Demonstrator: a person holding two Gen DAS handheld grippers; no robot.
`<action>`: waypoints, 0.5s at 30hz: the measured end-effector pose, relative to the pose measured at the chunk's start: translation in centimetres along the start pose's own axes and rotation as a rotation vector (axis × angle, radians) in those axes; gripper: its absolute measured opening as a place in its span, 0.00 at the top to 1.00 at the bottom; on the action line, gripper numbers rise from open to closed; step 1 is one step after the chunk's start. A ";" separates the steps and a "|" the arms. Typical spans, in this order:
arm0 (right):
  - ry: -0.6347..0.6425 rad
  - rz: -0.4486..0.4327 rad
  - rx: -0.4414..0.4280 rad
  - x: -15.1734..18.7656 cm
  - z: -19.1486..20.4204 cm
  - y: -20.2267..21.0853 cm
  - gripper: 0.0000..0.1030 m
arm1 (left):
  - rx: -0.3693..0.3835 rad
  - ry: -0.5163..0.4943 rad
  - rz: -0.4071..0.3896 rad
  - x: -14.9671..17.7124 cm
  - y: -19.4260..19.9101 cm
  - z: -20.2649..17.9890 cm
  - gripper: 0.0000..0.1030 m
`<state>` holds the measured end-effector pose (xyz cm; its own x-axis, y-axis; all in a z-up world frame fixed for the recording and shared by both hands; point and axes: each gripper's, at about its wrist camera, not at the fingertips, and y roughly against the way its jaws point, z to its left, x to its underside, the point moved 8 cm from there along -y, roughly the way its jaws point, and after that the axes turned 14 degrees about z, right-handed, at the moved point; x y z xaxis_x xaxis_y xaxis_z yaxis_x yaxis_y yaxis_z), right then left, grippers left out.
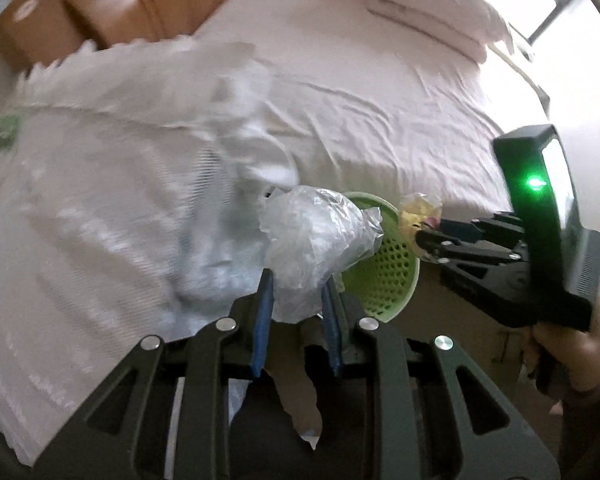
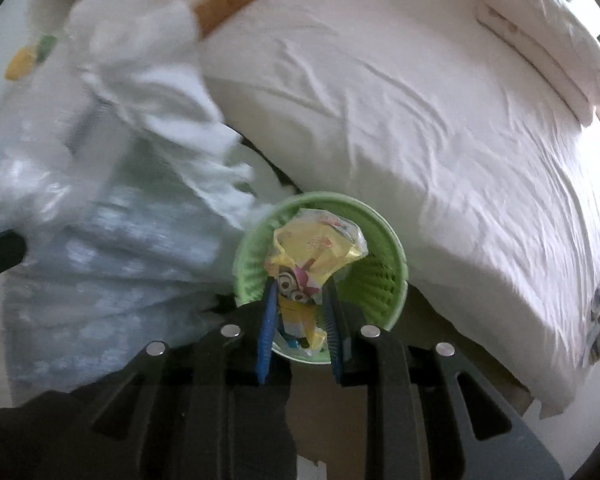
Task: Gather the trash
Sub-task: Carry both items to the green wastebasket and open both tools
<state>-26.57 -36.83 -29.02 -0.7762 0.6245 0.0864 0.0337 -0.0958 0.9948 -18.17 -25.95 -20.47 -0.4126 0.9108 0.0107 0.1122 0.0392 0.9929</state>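
My left gripper is shut on a crumpled clear plastic bag, which bulges above its blue pads. Just right of the bag stands a green mesh basket on the floor by the bed. My right gripper comes in from the right, shut on a yellow wrapper at the basket's rim. In the right wrist view that gripper points straight down. It pinches the yellow cartoon wrapper over the mouth of the basket.
A bed with a rumpled white sheet and a pillow fills the background. A bunched white and pale blue quilt lies to the left, touching the basket. A brown headboard is behind it. A hand holds the right gripper.
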 end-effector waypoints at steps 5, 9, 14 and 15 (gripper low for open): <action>-0.023 -0.004 -0.001 -0.2 -3.1 -1.7 0.16 | -0.030 -0.022 0.029 -1.5 -1.0 -1.9 0.77; -0.039 -0.008 -0.024 -0.4 -4.3 -1.9 0.09 | -0.046 -0.034 0.045 -2.3 -1.4 -2.5 0.77; -0.063 -0.005 -0.045 -0.9 -6.2 -2.1 0.09 | -0.063 -0.048 0.054 -2.6 -1.7 -3.7 0.77; -0.066 -0.005 -0.046 -0.9 -6.3 -2.1 0.09 | -0.066 -0.051 0.054 -2.7 -1.7 -3.9 0.77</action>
<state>-29.90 -42.03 -31.50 -0.7331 0.6745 0.0865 -0.0001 -0.1273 0.9919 -20.77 -30.05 -21.74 -0.3606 0.9307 0.0604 0.0726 -0.0366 0.9967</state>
